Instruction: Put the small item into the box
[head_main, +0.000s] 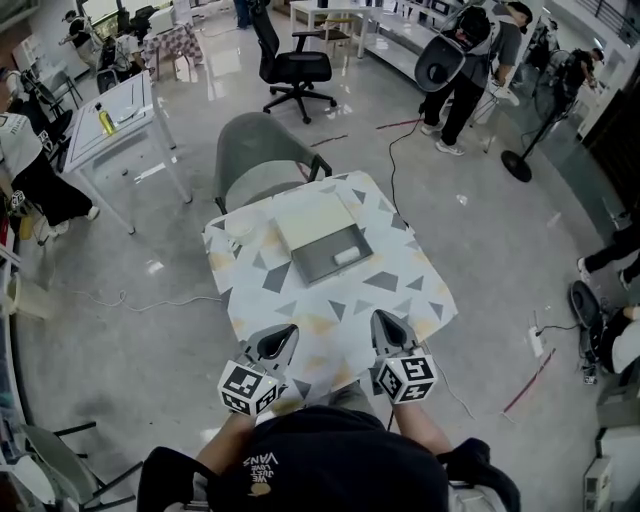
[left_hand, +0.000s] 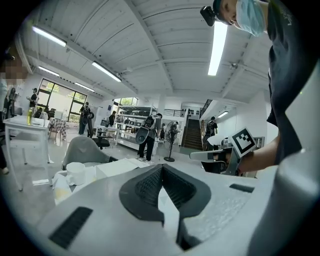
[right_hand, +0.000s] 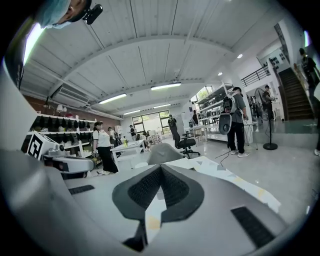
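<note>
Box holds a small white item.

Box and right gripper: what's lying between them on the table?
Nothing: between the box and the shut right gripper there is only bare patterned tablecloth, as the head view shows.

The left gripper, at seven o'clock, and the right gripper, at five, are pale grey shells with black ribbed pads; each carries a white cube of black square markers; at six o'clock, a black top with white lettering and black sleeves.
</note>
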